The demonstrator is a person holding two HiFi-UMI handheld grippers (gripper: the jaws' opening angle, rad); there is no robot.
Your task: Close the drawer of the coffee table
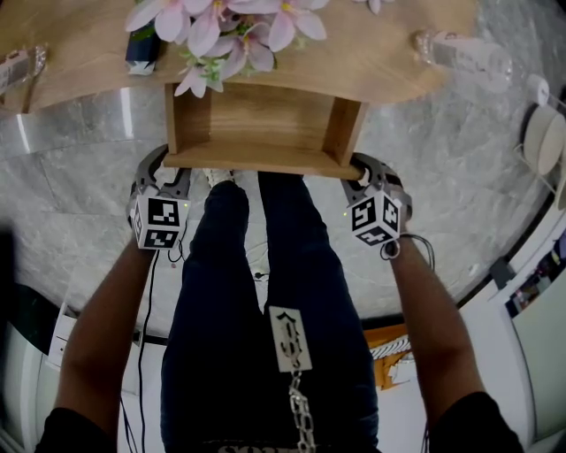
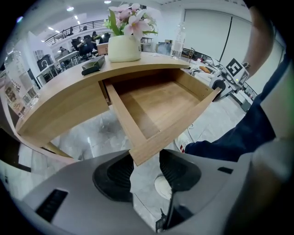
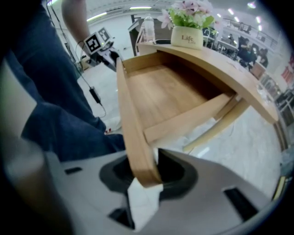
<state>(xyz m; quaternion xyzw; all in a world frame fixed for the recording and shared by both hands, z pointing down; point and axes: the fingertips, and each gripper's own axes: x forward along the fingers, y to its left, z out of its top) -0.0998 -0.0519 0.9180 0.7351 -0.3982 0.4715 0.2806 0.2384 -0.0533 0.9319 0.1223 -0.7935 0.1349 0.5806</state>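
The coffee table's wooden drawer (image 1: 265, 124) stands pulled out toward me, empty inside (image 2: 156, 105). My left gripper (image 1: 166, 166) is at the left end of the drawer front (image 1: 265, 162). In the left gripper view that corner sits between the black pads (image 2: 120, 174), with a thin gap on the right side, so the left gripper (image 2: 146, 167) is open. My right gripper (image 1: 367, 170) is at the right end. In its own view the front board (image 3: 133, 133) fills the space between the jaws, and the right gripper (image 3: 147, 176) is shut on it.
On the curved tabletop (image 1: 88, 53) stand a pot of pink flowers (image 1: 221, 26), a dark small object (image 1: 141, 49) and a clear bottle (image 1: 460, 53). My legs in dark trousers (image 1: 256, 292) stand right against the drawer front. The floor is grey marble, with cables on it.
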